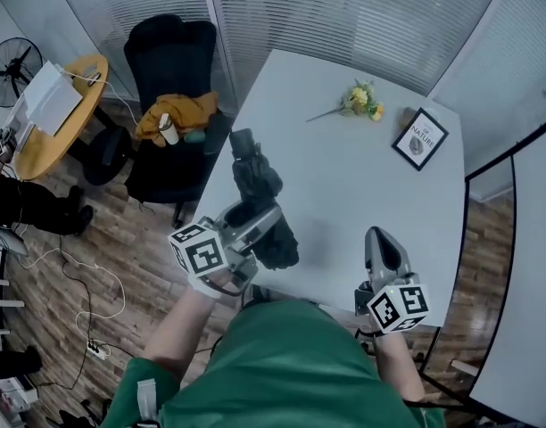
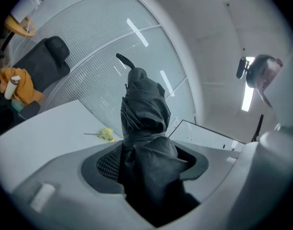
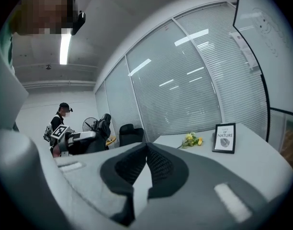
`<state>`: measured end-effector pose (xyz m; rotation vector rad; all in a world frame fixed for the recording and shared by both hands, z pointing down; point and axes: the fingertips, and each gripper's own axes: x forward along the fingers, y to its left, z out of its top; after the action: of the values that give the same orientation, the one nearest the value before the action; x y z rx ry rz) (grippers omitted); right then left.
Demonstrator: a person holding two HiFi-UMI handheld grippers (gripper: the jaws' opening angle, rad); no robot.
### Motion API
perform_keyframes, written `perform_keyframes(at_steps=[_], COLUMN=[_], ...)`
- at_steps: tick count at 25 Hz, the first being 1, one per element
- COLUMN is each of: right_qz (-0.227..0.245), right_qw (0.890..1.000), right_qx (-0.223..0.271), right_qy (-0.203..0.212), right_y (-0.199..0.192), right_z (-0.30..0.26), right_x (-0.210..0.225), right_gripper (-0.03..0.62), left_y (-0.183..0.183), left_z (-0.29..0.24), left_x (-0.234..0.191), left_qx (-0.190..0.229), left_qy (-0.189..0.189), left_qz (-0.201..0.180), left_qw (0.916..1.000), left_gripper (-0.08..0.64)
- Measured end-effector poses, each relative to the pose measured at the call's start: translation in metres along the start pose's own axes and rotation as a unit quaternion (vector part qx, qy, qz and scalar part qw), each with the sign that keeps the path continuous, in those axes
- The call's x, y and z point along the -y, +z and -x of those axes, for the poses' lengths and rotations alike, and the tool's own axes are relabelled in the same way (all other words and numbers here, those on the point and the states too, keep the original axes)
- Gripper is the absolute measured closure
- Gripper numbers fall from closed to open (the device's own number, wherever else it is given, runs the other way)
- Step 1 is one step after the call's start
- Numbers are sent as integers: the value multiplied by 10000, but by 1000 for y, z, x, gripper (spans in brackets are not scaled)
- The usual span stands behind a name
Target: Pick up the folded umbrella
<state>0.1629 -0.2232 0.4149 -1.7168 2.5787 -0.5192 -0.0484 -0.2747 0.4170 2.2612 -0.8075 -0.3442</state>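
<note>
Office room with glass walls, closed blinds and a wood floor, seen from above. A white table (image 1: 344, 185) fills the middle. On its far side lie a small bunch of yellow flowers (image 1: 362, 99) and, near them, a black-framed picture (image 1: 420, 138). Left of the table stands a black chair (image 1: 170, 61) with a mustard-coloured garment (image 1: 177, 114) and a cup (image 1: 167, 128) on its seat.

A person in a green top holds a gripper in each hand. The left gripper (image 1: 255, 224) is clamped on the folded umbrella (image 1: 253, 172), a black bundle of creased fabric, at the table's near left edge. In the left gripper view both pads press the umbrella's sides, and its handle end points away, showing against the glass wall above the tabletop.

The right gripper (image 1: 381, 239) is over the table's near right edge, well apart from the umbrella. Its jaws are together at the tips with nothing between them.
</note>
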Motion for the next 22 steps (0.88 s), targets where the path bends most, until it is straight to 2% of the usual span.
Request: perform_keyframes(at_steps=[3, 5, 13, 17, 22], right_qz=[240, 418, 1116, 1527, 1611], right_qw=[9995, 9985, 9896, 9821, 9793], right_qx=[173, 308, 884, 1084, 1206], right_qy=[118, 189, 197, 173, 205], right_y=[16, 26, 64, 80, 81], right_z=[-4, -4, 21, 21, 17], right_x=[-11, -19, -29, -38, -44], right_gripper=[589, 589, 589, 588, 589], left_y=[18, 27, 43, 47, 42], left_z=[5, 11, 25, 24, 22], left_x=[13, 21, 59, 61, 58], left_qx=[388, 579, 829, 870, 808], left_qy=[-323, -454, -396, -448, -581], left_qz=[335, 370, -337, -328, -251], left_qw=[9982, 9966, 9952, 9947, 9947], left_gripper=[262, 261, 262, 261, 261])
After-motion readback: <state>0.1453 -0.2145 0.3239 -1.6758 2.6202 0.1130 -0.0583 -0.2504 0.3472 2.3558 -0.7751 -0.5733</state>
